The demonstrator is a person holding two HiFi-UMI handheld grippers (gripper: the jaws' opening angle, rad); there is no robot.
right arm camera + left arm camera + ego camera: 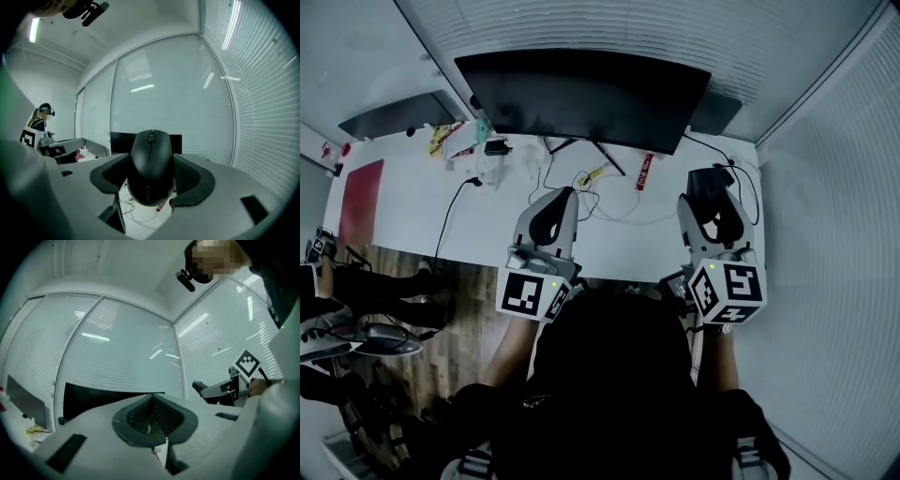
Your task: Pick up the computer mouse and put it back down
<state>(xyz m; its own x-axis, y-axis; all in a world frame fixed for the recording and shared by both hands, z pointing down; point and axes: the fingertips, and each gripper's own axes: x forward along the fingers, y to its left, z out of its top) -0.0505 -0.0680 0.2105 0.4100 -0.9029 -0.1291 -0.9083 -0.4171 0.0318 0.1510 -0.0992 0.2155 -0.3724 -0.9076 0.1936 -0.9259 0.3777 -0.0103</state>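
A black computer mouse (pixel 151 164) sits clamped between the dark pads of my right gripper (pixel 151 183), lifted off the desk with its scroll wheel facing the camera. In the head view the mouse (pixel 710 187) is at the tip of the right gripper (pixel 712 208), above the right end of the white desk (pixel 487 225). My left gripper (pixel 560 208) hovers over the desk's middle. Its pads (pixel 161 417) are pressed together with nothing between them, so the left gripper (pixel 151 418) is shut and empty.
A wide black monitor (pixel 581 94) stands at the back of the desk, with loose cables (pixel 591 192) and a red stick-shaped item (pixel 644 172) in front of it. A red pad (pixel 361 202) lies at the desk's left end. Blinds cover the right wall (pixel 834 234).
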